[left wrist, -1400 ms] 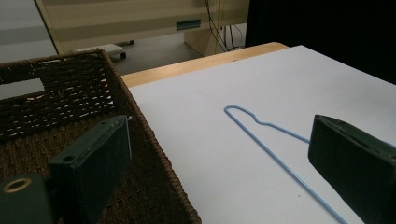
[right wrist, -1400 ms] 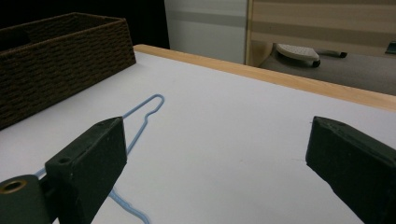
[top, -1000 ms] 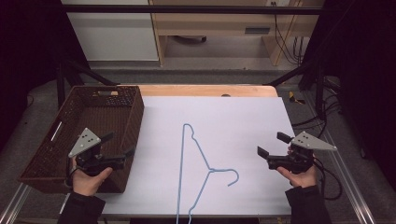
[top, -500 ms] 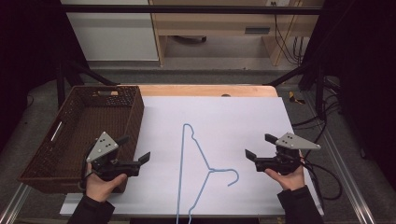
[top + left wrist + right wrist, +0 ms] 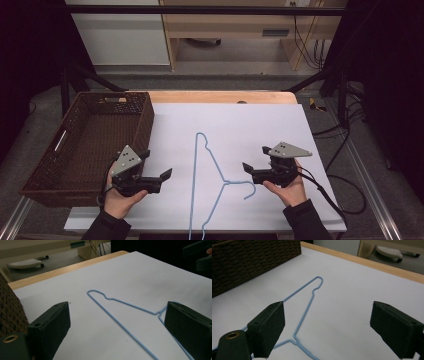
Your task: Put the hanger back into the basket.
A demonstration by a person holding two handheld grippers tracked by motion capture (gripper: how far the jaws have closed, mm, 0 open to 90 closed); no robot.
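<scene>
Both tools flanking blue hanger [image 5: 207, 185] lying flat on worktop [image 5: 260, 125]: left tool [image 5: 161, 179] at 9 o'clock, right tool [image 5: 251, 170] at 3 o'clock, jaws apart, likely lining up for two-sided pickup.

Grey floor [image 5: 230, 80], pale wooden desk [image 5: 240, 25], white cabinet [image 5: 117, 35], dark surroundings
</scene>
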